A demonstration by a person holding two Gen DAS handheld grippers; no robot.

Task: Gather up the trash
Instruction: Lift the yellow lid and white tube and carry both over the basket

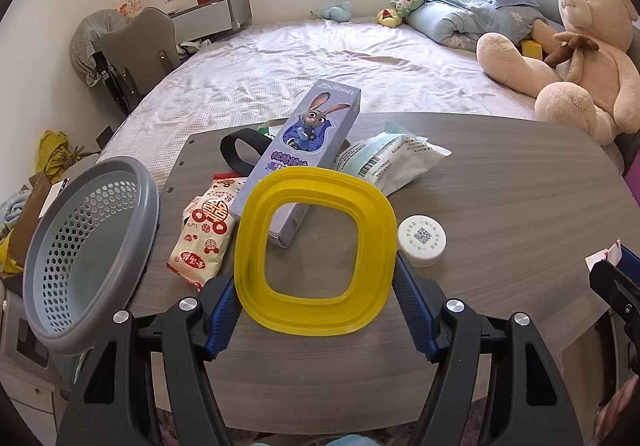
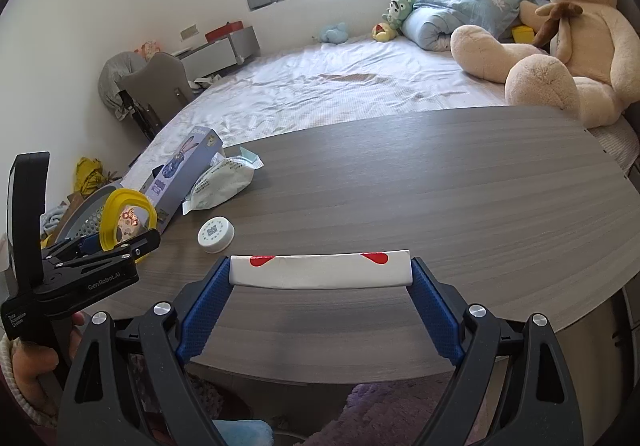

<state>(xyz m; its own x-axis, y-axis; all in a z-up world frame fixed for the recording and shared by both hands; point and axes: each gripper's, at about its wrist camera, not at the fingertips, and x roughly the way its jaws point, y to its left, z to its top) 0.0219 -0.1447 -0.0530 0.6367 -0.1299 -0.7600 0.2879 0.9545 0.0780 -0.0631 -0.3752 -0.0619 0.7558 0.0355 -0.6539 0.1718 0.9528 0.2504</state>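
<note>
My left gripper (image 1: 316,282) is shut on a yellow plastic ring frame (image 1: 372,242) and holds it upright above the wooden table (image 1: 500,213). It also shows in the right wrist view (image 2: 106,221). My right gripper (image 2: 320,274) is shut on a white carton with red marks (image 2: 320,270), held above the table's near edge. On the table lie a purple Zootopia box (image 1: 316,133), a white wet-wipe pack (image 1: 392,157), a red-and-white snack bag (image 1: 204,234) and a white round lid (image 1: 422,240). A grey perforated basket (image 1: 88,258) stands at the left.
A black strap (image 1: 244,149) lies behind the box. A bed (image 1: 320,61) with a large teddy bear (image 1: 580,53) and pillows is beyond the table. A chair (image 1: 140,49) and clutter stand at the left.
</note>
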